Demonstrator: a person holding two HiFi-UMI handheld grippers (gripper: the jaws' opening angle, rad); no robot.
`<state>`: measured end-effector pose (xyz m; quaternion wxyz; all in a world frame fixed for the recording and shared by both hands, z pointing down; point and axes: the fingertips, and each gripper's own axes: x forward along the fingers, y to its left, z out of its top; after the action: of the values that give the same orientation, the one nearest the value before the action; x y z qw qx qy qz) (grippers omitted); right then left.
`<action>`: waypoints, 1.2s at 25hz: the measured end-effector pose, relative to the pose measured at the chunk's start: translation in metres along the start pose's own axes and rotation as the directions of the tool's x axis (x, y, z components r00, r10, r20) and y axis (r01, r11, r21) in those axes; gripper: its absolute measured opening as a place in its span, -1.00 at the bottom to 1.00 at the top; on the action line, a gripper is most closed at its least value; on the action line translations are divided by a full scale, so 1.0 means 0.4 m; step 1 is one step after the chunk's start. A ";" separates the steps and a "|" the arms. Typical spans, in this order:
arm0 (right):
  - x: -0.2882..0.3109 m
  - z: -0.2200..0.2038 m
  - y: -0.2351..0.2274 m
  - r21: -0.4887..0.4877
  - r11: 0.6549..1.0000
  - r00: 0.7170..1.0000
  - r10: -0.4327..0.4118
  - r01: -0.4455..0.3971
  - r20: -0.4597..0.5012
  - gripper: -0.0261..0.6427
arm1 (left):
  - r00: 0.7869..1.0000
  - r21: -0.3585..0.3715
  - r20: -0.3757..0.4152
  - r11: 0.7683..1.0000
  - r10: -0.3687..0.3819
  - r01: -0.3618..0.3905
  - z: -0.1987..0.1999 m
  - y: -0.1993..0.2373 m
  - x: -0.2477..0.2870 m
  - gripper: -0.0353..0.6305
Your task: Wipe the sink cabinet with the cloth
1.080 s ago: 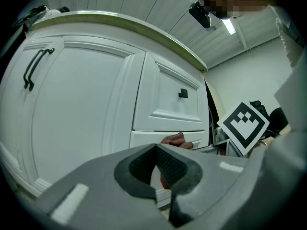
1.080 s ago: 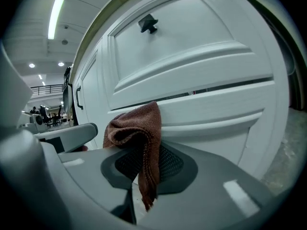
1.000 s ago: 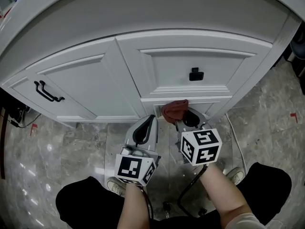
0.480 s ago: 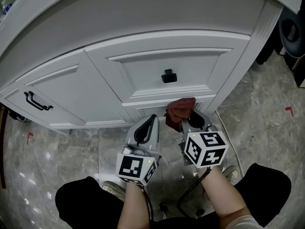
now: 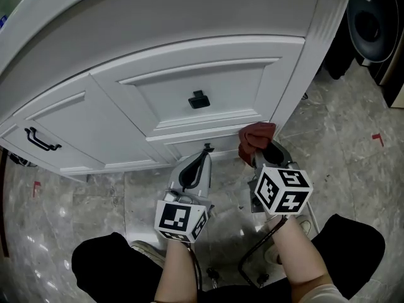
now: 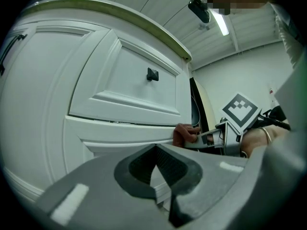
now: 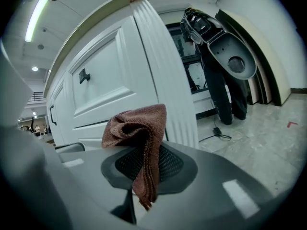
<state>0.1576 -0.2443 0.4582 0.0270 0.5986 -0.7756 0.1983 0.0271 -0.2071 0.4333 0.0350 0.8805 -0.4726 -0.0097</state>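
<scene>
Holding both grippers low and side by side, the person reaches bare forearms (image 5: pixel 300 264) up from the bottom of the head view toward the base of the white sink cabinet (image 5: pixel 189 49). The right gripper (image 5: pixel 264 149) is clamped on a reddish-brown cloth (image 5: pixel 255 136). The bunched cloth sits against the rail (image 5: pixel 202 133) under the drawer front (image 5: pixel 208 84), just beside the fluted corner post (image 5: pixel 303 62). One fold hangs down between the jaws in the right gripper view. The left gripper (image 5: pixel 202 153) points at the same rail, left of the cloth, jaws together on nothing. Its tip is near the cabinet, contact unclear. A black square knob (image 5: pixel 199 99) sits above, a black bar handle (image 5: pixel 39 139) far left. The floor (image 5: pixel 341 137) is grey and marbled.
</scene>
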 end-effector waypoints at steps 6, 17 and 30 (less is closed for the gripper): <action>-0.030 0.015 -0.052 0.032 0.997 0.997 -0.074 0.073 0.019 -0.66 | 0.999 0.015 -0.034 1.000 -0.013 0.014 -0.033 -0.018 -0.009 -0.89; 0.065 -0.137 0.323 -0.055 0.974 0.973 0.217 -0.221 -0.075 -0.66 | 0.982 0.016 -0.047 0.983 0.182 -0.181 -0.051 0.203 -0.157 -0.89; 0.199 -0.296 0.523 0.010 0.938 0.923 0.343 -0.347 -0.176 -0.66 | 0.969 0.004 -0.070 0.972 0.236 -0.237 -0.088 0.312 -0.245 -0.89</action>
<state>-0.0845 -0.2344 0.5317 0.0662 0.4329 -0.8655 0.2432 -0.1291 -0.1922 0.4756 0.0547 0.8176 -0.5727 0.0244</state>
